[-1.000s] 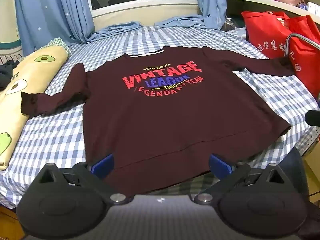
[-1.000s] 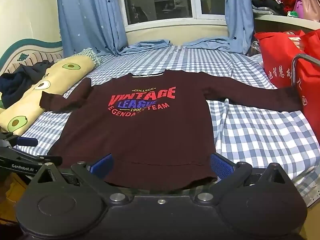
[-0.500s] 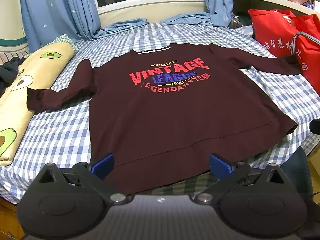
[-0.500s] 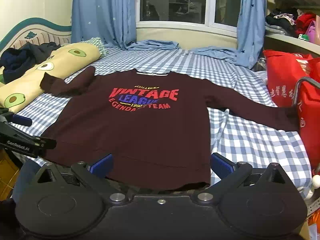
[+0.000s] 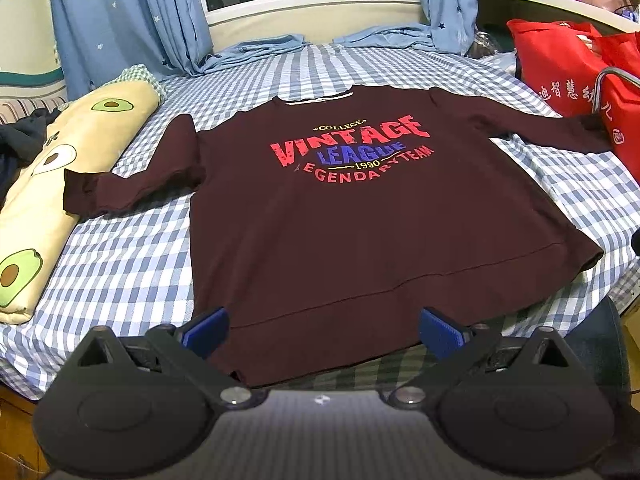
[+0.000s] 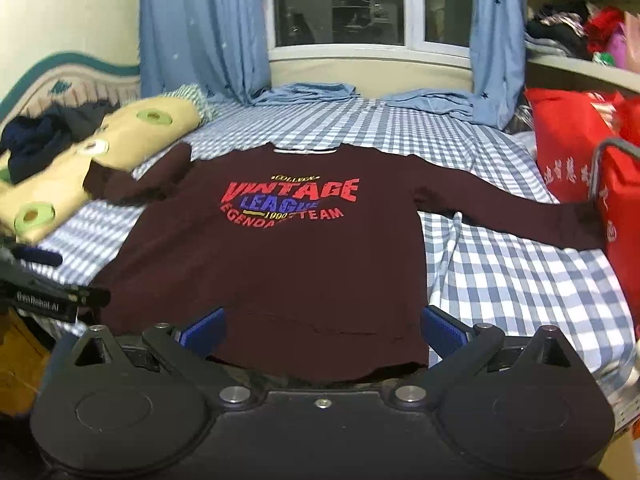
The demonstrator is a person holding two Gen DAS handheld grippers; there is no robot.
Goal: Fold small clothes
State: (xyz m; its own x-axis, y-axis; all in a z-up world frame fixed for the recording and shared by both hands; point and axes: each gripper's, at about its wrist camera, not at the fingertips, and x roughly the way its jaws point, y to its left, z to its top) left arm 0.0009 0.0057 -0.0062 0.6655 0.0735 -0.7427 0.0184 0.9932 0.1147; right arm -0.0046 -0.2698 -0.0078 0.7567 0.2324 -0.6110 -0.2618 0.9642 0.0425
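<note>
Unfolded, a maroon sweatshirt (image 5: 360, 216) lies flat on the checked bed (image 5: 120, 264).
Left gripper (image 5: 322, 330) and right gripper (image 6: 320, 330): fingers apart, empty, near its hem.

The left gripper (image 5: 322, 330) fills the bottom of the left wrist view, its black body spanning the lower edge, its two blue pads (image 5: 206, 330) spread wide apart with nothing between them. The right gripper (image 6: 322, 330) sits the same way at the bottom of the right wrist view, blue pads (image 6: 440, 330) wide apart and holding nothing. In that view the left gripper's dark body also shows at the left edge, mid-height, slightly blurred
</note>
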